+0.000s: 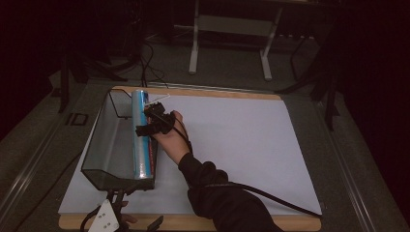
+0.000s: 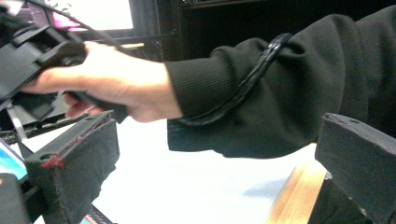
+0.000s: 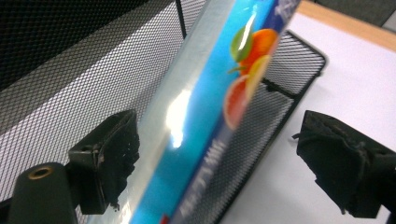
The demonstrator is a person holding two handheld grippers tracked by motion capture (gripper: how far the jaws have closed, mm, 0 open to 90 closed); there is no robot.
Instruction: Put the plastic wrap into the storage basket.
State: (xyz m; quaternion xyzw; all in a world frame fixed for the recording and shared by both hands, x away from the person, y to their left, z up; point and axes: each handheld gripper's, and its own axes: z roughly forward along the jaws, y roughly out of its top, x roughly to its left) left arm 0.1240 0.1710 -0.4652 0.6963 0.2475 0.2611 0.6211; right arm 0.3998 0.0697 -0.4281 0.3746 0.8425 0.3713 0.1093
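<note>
My right tongs (image 3: 219,154) are spread wide around a long blue box (image 3: 219,116) lying along the wire basket's (image 3: 289,60) near wall. My left tongs (image 2: 210,172), also spread, wait by the table edge. Closing off-centre could tip the box out.

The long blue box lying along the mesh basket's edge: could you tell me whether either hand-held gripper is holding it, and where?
Neither holds it. The right hand-held gripper straddles the long blue box with jaws open, not touching; the left hand-held gripper is open, empty.
</note>
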